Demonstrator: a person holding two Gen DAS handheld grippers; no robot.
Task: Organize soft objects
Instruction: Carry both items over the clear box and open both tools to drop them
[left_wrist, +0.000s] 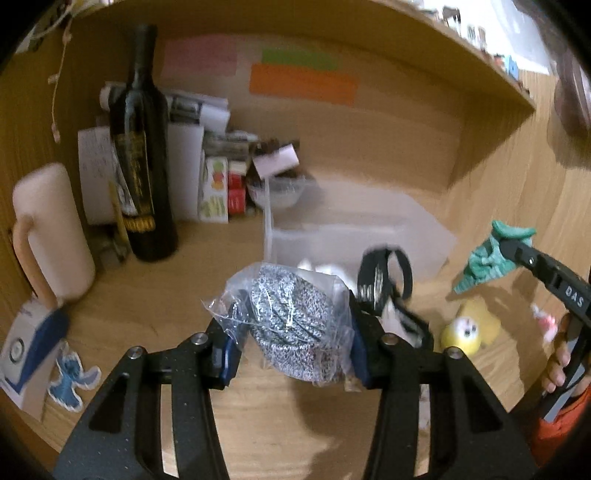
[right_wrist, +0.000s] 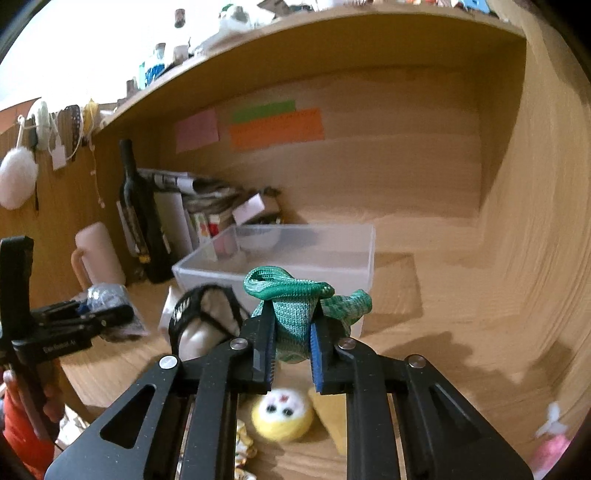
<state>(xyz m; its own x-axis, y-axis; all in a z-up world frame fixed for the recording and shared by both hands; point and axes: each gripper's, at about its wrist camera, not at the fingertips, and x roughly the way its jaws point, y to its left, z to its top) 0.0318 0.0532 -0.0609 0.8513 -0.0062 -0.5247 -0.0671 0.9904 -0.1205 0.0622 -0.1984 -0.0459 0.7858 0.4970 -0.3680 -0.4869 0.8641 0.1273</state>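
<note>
Left claw (left_wrist: 291, 343) pinches a bagged scourer (left_wrist: 291, 325), a silvery mesh ball in clear plastic, squeezed between its blue pads and held above the wooden desk (left_wrist: 155, 295). Ahead of it sits a clear bin (left_wrist: 332, 236), with a black strap (left_wrist: 384, 277) just this side of the bin. Far left of the claw stands a dark bottle (left_wrist: 142, 147) with a gold label too blurred to read, and a cream mug (left_wrist: 51, 229) beside it.

Right claw (right_wrist: 291, 350) grips a green knit cloth (right_wrist: 299, 310), its jaws nearly closed on the fabric, with the bin directly beyond. Seen from the left camera, its arm bears the white letters "DAS". Below this claw lies a yellow plush (right_wrist: 282, 413). Pink, green and orange notes (right_wrist: 277, 127) on the back wall carry no legible writing.
</note>
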